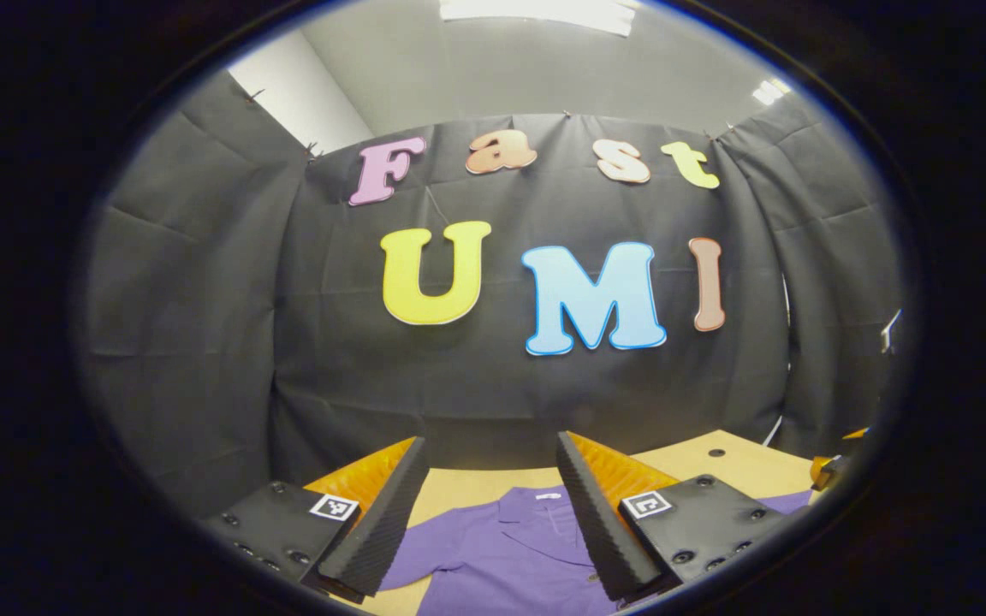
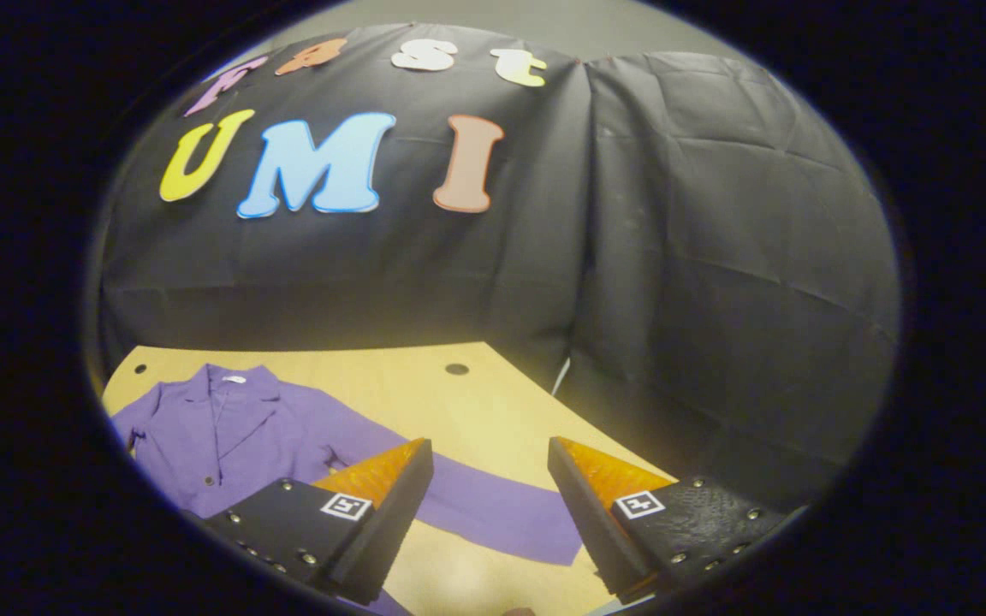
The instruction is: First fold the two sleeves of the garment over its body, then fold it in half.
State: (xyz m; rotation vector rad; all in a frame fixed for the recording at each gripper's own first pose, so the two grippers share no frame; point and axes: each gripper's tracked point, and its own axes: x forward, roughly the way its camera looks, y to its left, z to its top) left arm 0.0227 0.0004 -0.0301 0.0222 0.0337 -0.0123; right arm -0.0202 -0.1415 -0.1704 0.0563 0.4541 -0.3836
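A purple collared garment point(image 1: 510, 547) lies flat on the light wooden table point(image 1: 733, 466), collar toward the back wall. My left gripper point(image 1: 489, 513) hovers above its chest, open, with nothing between the fingers. In the right gripper view the same garment point(image 2: 236, 428) lies at the left, and one long sleeve point(image 2: 501, 509) stretches out to the right across the table point(image 2: 424, 385). My right gripper point(image 2: 489, 505) is open above that sleeve, near its cuff end, holding nothing.
Black cloth walls close the booth behind and to the sides of the table. The table's curved right edge point(image 2: 596, 428) runs close to the right gripper. Small dark holes point(image 2: 457, 369) mark the tabletop. An orange piece point(image 1: 835, 466), perhaps the other gripper, sits at the far right.
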